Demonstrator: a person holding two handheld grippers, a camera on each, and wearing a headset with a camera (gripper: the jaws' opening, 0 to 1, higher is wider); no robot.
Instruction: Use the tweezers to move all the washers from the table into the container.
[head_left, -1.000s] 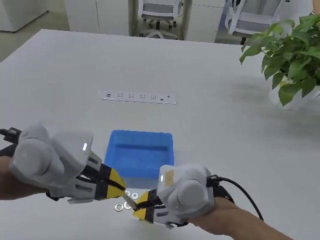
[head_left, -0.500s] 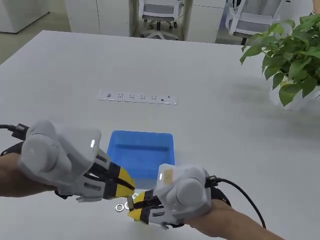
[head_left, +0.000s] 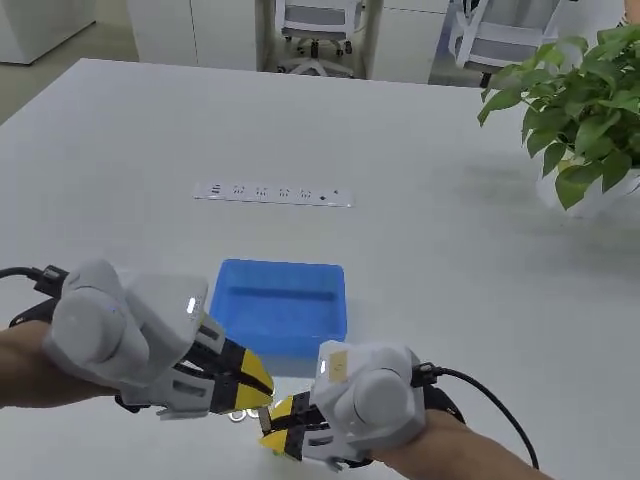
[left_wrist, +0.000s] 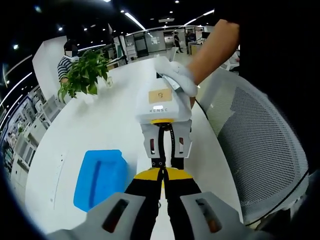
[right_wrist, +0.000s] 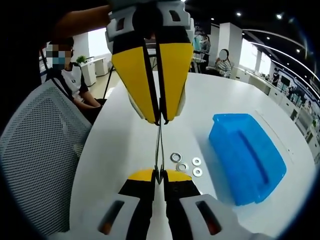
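As the left tongs (right_wrist: 159, 120) have drawn in toward the right tongs (right_wrist: 159, 176) over the last second, the two now stand tip to tip. Each is pressed together on one end of the tweezers (right_wrist: 159, 145), which run straight between them just above the bench (right_wrist: 115, 150). In the head view, that closing-in has mostly covered the spot where the washers lay bare a second ago. The right gripper view shows four washers (right_wrist: 182, 166) lying loose in a small cluster on the bench beside the tweezers. The blue container (right_wrist: 247, 155) stands near them on the far side, not touching them. Its floor looks bare, so I judge that no washer has gone in yet. The tweezers seem to be in the middle of being passed or re-seated between the tongs, and picking comes after that.
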